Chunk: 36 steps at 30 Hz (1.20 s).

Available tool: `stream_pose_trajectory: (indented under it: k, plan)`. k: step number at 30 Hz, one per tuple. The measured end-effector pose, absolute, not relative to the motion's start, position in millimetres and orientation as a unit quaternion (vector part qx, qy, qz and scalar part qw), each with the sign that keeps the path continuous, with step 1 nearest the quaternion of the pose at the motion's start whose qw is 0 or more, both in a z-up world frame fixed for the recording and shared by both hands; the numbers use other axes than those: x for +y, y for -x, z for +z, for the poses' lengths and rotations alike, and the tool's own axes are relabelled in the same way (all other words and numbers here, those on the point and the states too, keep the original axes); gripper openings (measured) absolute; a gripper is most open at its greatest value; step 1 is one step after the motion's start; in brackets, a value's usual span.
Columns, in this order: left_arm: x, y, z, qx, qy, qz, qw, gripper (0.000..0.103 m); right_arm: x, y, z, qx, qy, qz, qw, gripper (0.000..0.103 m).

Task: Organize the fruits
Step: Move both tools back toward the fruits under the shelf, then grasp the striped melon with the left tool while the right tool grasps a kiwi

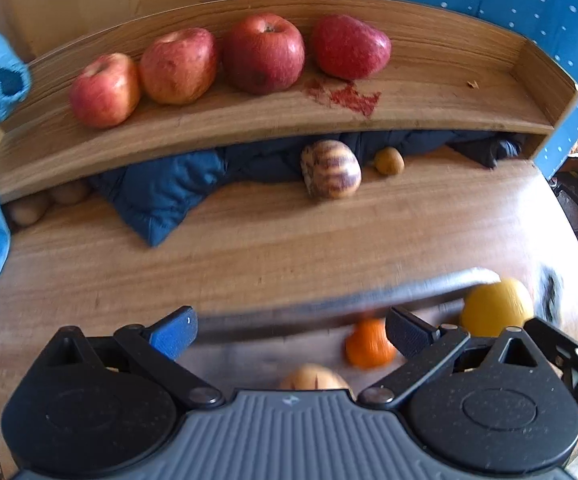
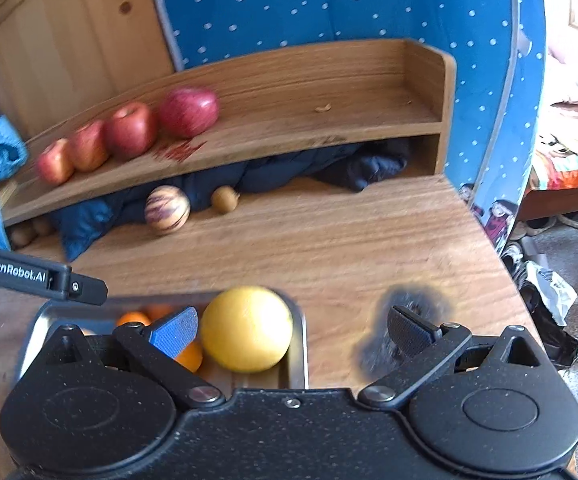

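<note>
Several red apples (image 1: pixel 263 54) (image 2: pixel 131 130) stand in a row on the wooden shelf (image 1: pixel 449 92) (image 2: pixel 329 92). Below it on the table lie a striped round fruit (image 1: pixel 331 168) (image 2: pixel 167 209) and a small brown fruit (image 1: pixel 389 161) (image 2: pixel 225 199). A metal tray (image 1: pixel 329 306) (image 2: pixel 301 344) near me holds a big yellow fruit (image 1: pixel 496 307) (image 2: pixel 247 329), oranges (image 1: pixel 369 344) (image 2: pixel 189 356) and a pale fruit (image 1: pixel 315 378). My left gripper (image 1: pixel 291 334) hangs open over the tray. My right gripper (image 2: pixel 293 330) is open too, the yellow fruit between its fingers, untouched.
A dark blue jacket (image 1: pixel 161 192) (image 2: pixel 269 176) is stuffed under the shelf, with small brown fruits (image 1: pixel 29 208) at its left end. A dotted blue panel (image 2: pixel 329 0) stands behind. A dark scorch mark (image 2: pixel 373 344) stains the table (image 1: pixel 249 248) right of the tray. The table's right edge drops to a cluttered floor.
</note>
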<state>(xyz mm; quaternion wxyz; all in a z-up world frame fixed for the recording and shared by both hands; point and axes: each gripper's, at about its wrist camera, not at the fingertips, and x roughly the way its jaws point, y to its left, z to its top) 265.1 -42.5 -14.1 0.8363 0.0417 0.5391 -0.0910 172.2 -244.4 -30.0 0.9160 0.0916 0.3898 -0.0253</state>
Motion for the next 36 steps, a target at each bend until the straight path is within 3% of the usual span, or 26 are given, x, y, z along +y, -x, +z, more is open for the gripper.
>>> stream_pose_trajectory:
  k: [13,26,36]
  plan:
    - [-54.6,-334.7,-32.8,0.520,-0.049,-0.123,0.844,0.102,-228.5,-226.4,-40.9,0.408,-0.040,-0.019,0.912,0.101]
    - [-54.5,-368.7,-46.2,0.530,0.010,-0.149,0.834,0.102,-203.6,-295.6,-51.6,0.431,0.040,0.033,0.901,0.101]
    - [-56.1,-376.6,-56.5,0.535,0.019,-0.166,0.828,0.096,-181.1,-324.3,-63.2,0.413,0.107,0.064,0.902,0.077]
